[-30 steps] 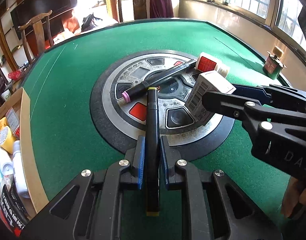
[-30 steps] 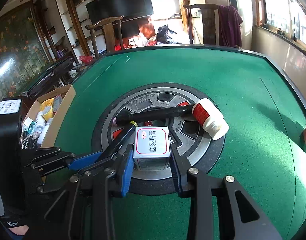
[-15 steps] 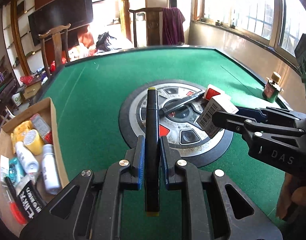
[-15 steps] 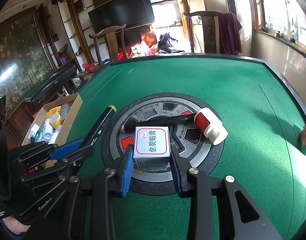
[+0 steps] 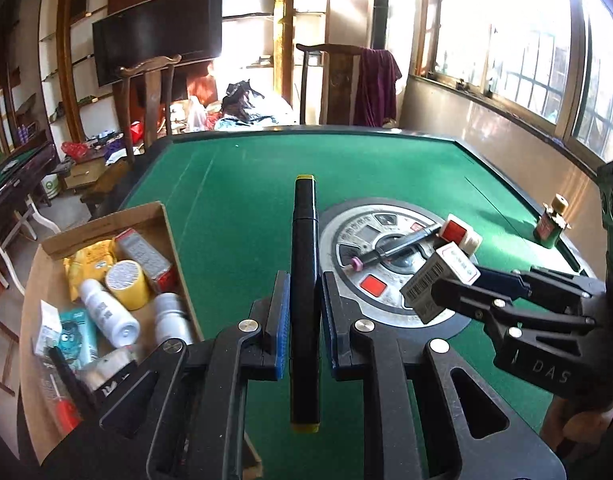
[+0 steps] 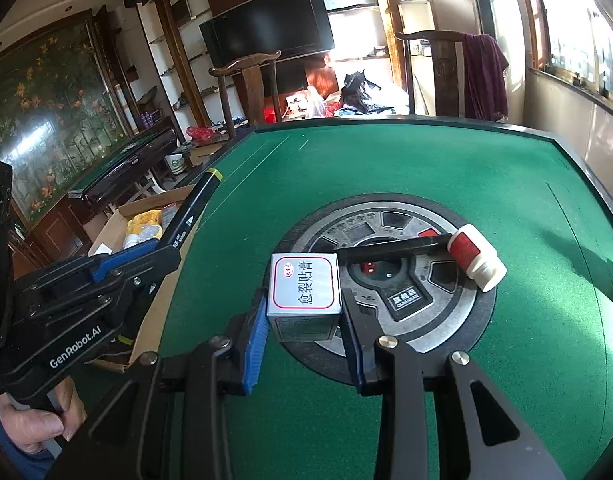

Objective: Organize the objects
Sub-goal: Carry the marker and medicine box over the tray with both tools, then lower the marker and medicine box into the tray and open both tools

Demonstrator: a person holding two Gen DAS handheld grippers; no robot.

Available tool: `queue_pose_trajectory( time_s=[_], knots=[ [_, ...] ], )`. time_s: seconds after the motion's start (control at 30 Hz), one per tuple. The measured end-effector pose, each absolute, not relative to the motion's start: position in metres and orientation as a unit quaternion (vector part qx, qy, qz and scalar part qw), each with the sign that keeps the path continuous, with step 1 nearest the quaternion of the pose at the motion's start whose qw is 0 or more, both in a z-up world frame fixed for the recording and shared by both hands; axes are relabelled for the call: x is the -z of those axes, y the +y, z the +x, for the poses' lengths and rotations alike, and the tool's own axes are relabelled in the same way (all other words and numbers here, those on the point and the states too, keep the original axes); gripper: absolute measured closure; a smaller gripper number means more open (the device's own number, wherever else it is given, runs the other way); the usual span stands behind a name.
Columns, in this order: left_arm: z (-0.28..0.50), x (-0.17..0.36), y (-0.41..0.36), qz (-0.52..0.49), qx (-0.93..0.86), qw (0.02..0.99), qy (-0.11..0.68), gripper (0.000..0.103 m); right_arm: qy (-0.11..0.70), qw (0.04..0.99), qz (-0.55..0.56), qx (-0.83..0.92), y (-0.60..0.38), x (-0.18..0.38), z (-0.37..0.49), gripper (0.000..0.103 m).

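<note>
Two grippers loaded. My left gripper [image 5: 302, 300], marked "GenRobot.AI", pinches a black yellow-capped marker [image 5: 304, 248] above the green felt counter [image 5: 246, 184], pointing downward beside the cardboard box [image 5: 106, 220]. My right gripper [image 6: 302, 320] clamps a small white carton [image 6: 304, 286] with Chinese lettering over the round metal hub [image 6: 446, 320].
</note>
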State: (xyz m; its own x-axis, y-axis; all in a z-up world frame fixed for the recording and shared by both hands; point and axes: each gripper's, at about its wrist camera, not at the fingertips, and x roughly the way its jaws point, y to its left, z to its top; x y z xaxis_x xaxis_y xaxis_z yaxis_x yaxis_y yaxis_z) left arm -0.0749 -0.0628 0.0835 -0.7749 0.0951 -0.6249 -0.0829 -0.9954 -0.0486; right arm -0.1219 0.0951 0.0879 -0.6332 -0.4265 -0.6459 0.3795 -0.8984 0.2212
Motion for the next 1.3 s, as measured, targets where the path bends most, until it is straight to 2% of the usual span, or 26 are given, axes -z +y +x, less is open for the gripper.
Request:
queue_pose_trajectory(
  time_s=[0.5, 0.87, 1.3],
  knots=[
    [-0.064, -0.104, -0.162, -0.304, -0.948, -0.021, -0.092, 0.089, 0.001, 0.299, 0.363, 0.883, -0.018, -0.103, -0.124, 0.069],
    [-0.078, -0.074, -0.235, -0.353, -0.920, -0.084, -0.150, 0.088, 0.032, 0.345, 0.383, 0.856, -0.106, -0.088, -0.132, 0.069],
    [-0.090, -0.057, -0.248, -0.381, -0.903, -0.106, -0.168, 0.088, 0.037, 0.341, 0.401, 0.850, -0.139, -0.069, -0.156, 0.069]
  ],
)
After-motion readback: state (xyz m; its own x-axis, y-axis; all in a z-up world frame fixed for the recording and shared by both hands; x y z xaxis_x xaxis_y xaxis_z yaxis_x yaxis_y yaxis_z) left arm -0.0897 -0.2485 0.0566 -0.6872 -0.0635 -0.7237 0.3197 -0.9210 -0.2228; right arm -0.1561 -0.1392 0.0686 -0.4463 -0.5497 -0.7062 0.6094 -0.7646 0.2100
